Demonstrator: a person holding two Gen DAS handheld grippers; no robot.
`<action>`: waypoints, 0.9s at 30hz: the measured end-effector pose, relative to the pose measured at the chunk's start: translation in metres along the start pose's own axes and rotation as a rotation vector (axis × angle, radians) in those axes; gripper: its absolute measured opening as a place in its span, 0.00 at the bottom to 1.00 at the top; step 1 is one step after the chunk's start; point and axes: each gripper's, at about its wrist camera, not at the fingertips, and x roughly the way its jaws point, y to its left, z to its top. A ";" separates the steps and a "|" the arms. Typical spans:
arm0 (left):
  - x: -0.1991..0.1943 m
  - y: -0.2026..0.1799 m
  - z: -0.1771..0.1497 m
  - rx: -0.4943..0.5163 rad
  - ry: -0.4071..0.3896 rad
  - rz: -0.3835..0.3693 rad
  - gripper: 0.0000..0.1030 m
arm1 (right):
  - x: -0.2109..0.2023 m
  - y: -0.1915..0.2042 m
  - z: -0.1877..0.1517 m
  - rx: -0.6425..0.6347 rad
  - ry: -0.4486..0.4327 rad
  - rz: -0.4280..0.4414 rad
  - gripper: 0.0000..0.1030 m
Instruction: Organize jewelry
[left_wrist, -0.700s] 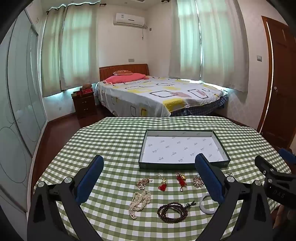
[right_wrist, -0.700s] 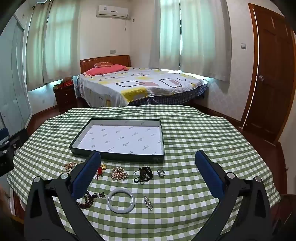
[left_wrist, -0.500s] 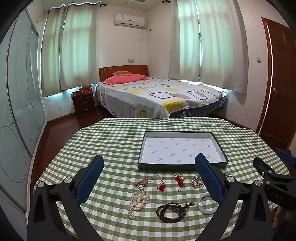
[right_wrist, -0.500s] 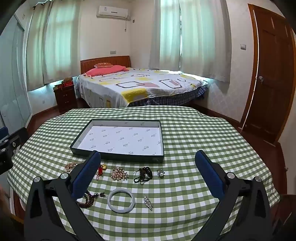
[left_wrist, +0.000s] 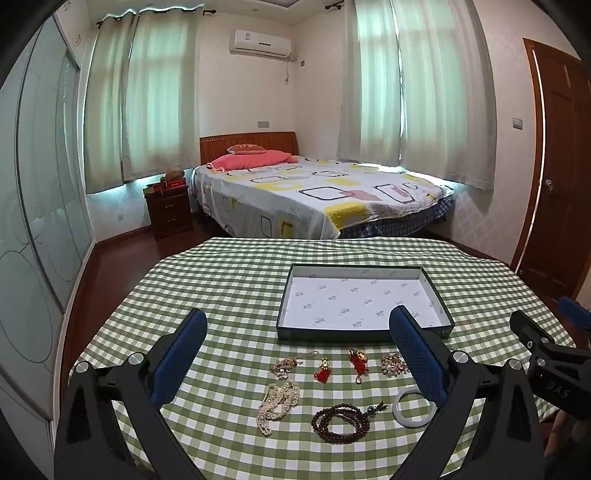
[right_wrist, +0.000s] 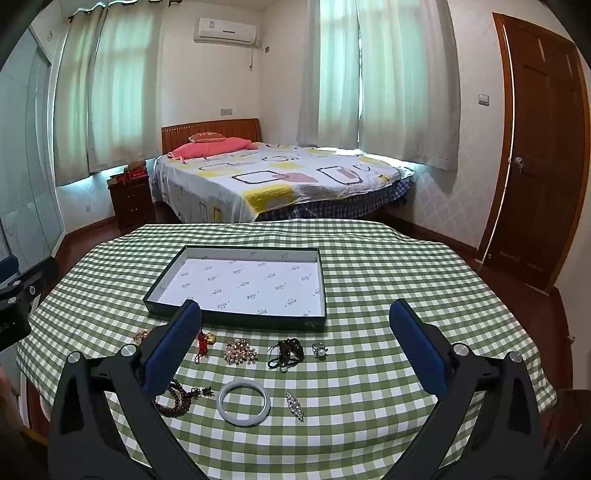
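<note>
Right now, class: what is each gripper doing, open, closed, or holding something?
Left gripper: open, holding nothing.
Right gripper: open, holding nothing.

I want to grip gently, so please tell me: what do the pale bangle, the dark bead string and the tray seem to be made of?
Pale bangle: smooth, glossy, milky white-grey ring, probably jade or glass.
Dark bead string: round brown-red beads with a dull sheen, likely wood or seed.
Tray: thin, straight dark green walls and a white printed paper lining, so it looks like cardboard.

Jewelry pieces (right_wrist: 240, 350) beside empty tray (right_wrist: 236, 317)
</note>
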 end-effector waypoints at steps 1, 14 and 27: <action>0.001 0.000 0.001 -0.002 0.003 0.000 0.93 | 0.000 0.000 0.000 -0.001 -0.001 -0.001 0.96; 0.002 0.001 -0.006 -0.009 0.002 0.004 0.93 | 0.000 0.000 -0.001 -0.002 -0.002 0.001 0.96; 0.003 0.004 -0.010 -0.014 0.005 0.005 0.93 | -0.001 0.001 -0.001 -0.004 -0.005 0.001 0.96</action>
